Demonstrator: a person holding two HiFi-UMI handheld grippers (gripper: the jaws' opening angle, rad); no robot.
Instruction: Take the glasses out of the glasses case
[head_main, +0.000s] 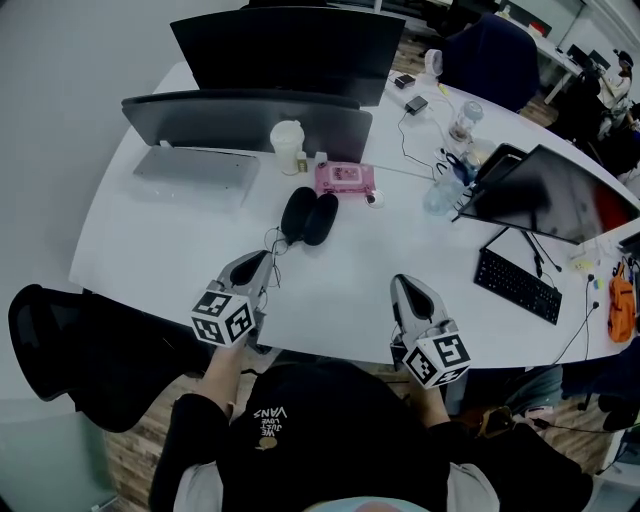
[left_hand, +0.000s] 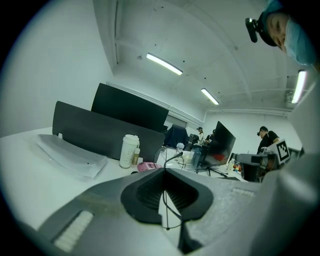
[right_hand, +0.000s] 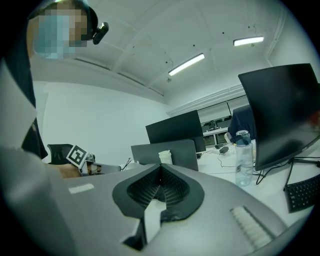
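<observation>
The black glasses case (head_main: 309, 216) lies open on the white desk (head_main: 340, 275), both halves side by side. My left gripper (head_main: 262, 258) sits just left of and nearer than the case, shut on the thin-wire glasses (head_main: 273, 243). In the left gripper view the glasses (left_hand: 168, 159) show as a fine dark wire pinched where the jaws (left_hand: 164, 172) meet, one loop rising above the tips and one hanging below. My right gripper (head_main: 402, 283) hovers near the desk's front edge to the right, shut (right_hand: 161, 170) with nothing in it.
Behind the case stand a pink wipes pack (head_main: 345, 178), a white cup (head_main: 288, 147), a dark monitor (head_main: 245, 115) and a laptop (head_main: 195, 172). On the right are a water bottle (head_main: 443, 190), a tilted screen (head_main: 555, 195) and a keyboard (head_main: 517, 285). A black chair (head_main: 60, 340) is at my left.
</observation>
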